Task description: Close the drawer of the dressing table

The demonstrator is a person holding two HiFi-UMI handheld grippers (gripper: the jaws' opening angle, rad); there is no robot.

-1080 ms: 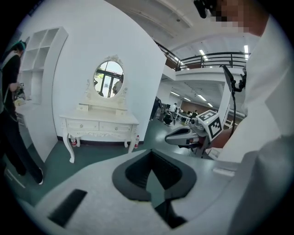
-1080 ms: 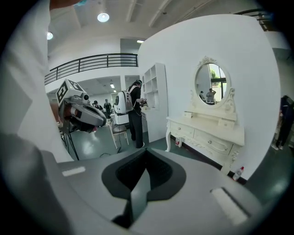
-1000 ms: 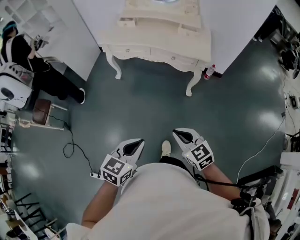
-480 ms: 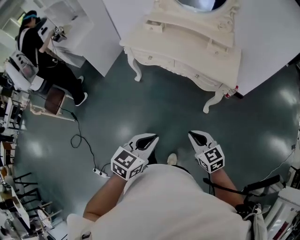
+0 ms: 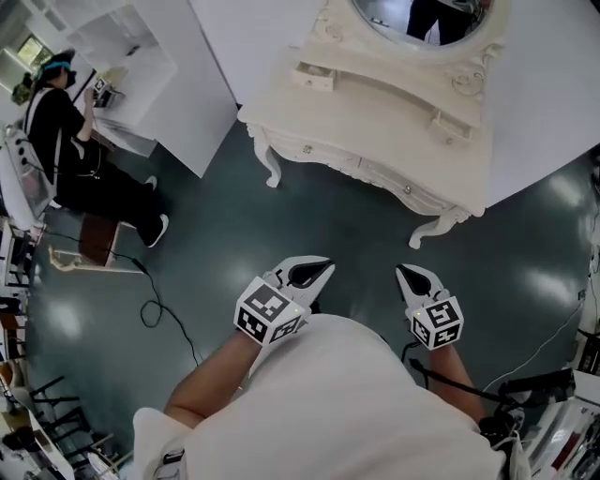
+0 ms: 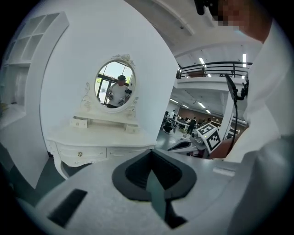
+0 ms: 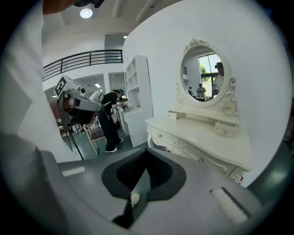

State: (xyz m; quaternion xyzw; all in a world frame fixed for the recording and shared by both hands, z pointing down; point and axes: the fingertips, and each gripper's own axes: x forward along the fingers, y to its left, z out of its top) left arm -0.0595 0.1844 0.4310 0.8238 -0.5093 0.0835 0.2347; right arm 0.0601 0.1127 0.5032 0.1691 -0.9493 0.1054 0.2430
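Observation:
The cream dressing table (image 5: 375,122) with an oval mirror (image 5: 427,19) stands against the white wall at the top of the head view. Its small upper left drawer (image 5: 314,77) sticks out a little from its shelf. The two front drawers (image 5: 314,152) with knobs look flush. My left gripper (image 5: 317,270) and right gripper (image 5: 410,275) hover side by side above the dark floor, short of the table and touching nothing. Both are shut and hold nothing. The table shows ahead in the left gripper view (image 6: 98,140) and the right gripper view (image 7: 202,137).
A person in black (image 5: 75,150) works at a white shelf unit (image 5: 141,66) on the left, by a chair (image 5: 94,239). A cable (image 5: 159,314) trails over the floor there. Equipment and cords (image 5: 553,394) crowd the lower right.
The dressing table has come nearer and larger in the head view as I walked toward it. Both grippers travelled forward with me and stayed shut.

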